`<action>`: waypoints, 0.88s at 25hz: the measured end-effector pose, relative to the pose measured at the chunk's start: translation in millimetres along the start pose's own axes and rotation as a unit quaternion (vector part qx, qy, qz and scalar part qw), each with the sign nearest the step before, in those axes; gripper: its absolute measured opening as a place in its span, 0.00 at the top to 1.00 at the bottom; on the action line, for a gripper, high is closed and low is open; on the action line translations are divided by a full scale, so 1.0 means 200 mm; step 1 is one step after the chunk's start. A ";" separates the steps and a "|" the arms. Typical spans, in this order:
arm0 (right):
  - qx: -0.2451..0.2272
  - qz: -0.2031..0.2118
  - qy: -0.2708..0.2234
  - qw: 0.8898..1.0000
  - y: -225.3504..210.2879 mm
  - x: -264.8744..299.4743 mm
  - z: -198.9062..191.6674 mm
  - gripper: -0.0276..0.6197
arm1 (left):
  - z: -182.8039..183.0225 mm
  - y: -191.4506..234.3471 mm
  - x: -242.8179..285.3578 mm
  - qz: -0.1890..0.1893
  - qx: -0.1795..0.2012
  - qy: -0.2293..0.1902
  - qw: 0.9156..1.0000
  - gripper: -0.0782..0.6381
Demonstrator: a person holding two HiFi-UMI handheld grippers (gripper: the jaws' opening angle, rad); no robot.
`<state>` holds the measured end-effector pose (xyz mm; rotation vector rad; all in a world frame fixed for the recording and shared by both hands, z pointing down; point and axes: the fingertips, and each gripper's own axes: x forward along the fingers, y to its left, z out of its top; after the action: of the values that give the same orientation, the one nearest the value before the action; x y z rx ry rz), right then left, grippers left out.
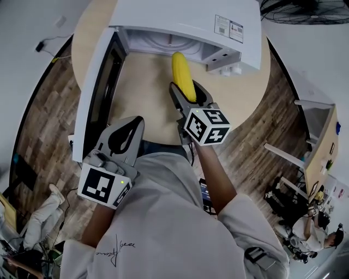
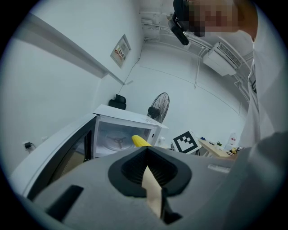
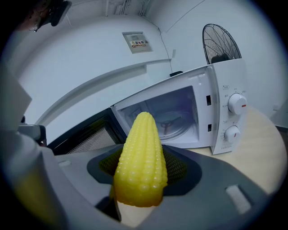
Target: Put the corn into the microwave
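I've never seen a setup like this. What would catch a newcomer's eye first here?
A bright yellow corn cob, clamped in the jaws of the right gripper, points at the open front of a white microwave on a round wooden table. The microwave's door hangs wide open to the left, and the left gripper sits near it with jaws together and empty.

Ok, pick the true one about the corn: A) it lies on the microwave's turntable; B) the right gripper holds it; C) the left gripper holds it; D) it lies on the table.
B: the corn sits clamped in the right gripper, its tip toward the open microwave.
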<state>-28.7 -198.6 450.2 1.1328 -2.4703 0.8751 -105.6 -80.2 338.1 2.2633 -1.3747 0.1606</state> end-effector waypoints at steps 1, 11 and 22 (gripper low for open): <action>-0.001 -0.003 0.001 1.000 -0.01 0.02 0.00 0.55 | 0.00 0.00 0.00 -0.001 0.000 -0.001 1.000 0.91; -0.024 -0.011 0.017 1.000 -0.08 0.16 0.00 0.55 | -0.03 -0.04 0.03 -0.013 -0.022 0.002 1.000 0.91; -0.053 -0.020 0.033 0.998 -0.17 0.33 0.04 0.55 | -0.05 -0.03 0.08 -0.014 -0.029 0.012 0.999 0.91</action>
<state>-45.8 -260.1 490.2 1.0944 -2.4018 0.7476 -91.7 -87.3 350.0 2.2255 -1.3172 0.1369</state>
